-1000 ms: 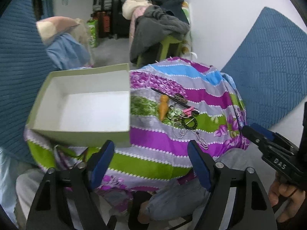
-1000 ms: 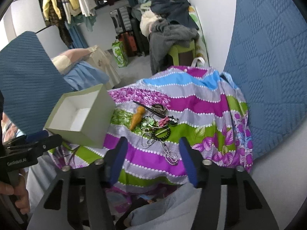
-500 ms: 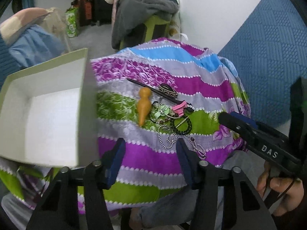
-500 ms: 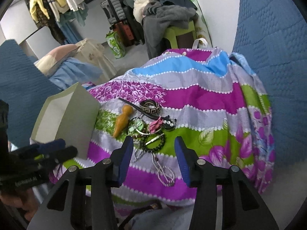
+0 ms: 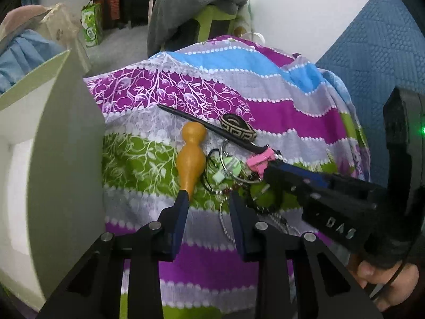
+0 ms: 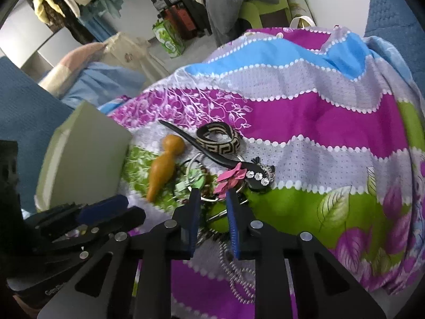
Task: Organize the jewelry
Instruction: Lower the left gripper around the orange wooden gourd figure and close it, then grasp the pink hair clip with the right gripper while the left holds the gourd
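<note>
A tangle of jewelry lies on the striped cloth (image 5: pixel 279 111): an orange gourd-shaped piece (image 5: pixel 191 156), a patterned bangle (image 6: pixel 219 139), a black rhinestone hair clip (image 6: pixel 256 175), a pink flower piece (image 6: pixel 229 178), metal rings and a bead chain (image 6: pixel 233 273). My left gripper (image 5: pixel 208 199) is closing just below the gourd's narrow tip, the chain in its gap and nothing pressed. My right gripper (image 6: pixel 212 195) is closing at the rings beside the pink flower, a narrow gap still showing. The open grey-green box (image 5: pixel 66 146) stands to the left.
The right gripper (image 5: pixel 271 171) reaches in from the right in the left wrist view, a hand (image 5: pixel 372 271) beneath it. A blue quilted cushion (image 5: pixel 377 53) leans on the wall. Clothes are piled on a green stool (image 6: pixel 255 2) behind. The cloth falls away steeply at its right edge.
Both grippers have dropped and come in close to the jewelry pile. Their jaws have narrowed a good deal. The box has slid to the left edge of the left wrist view.
</note>
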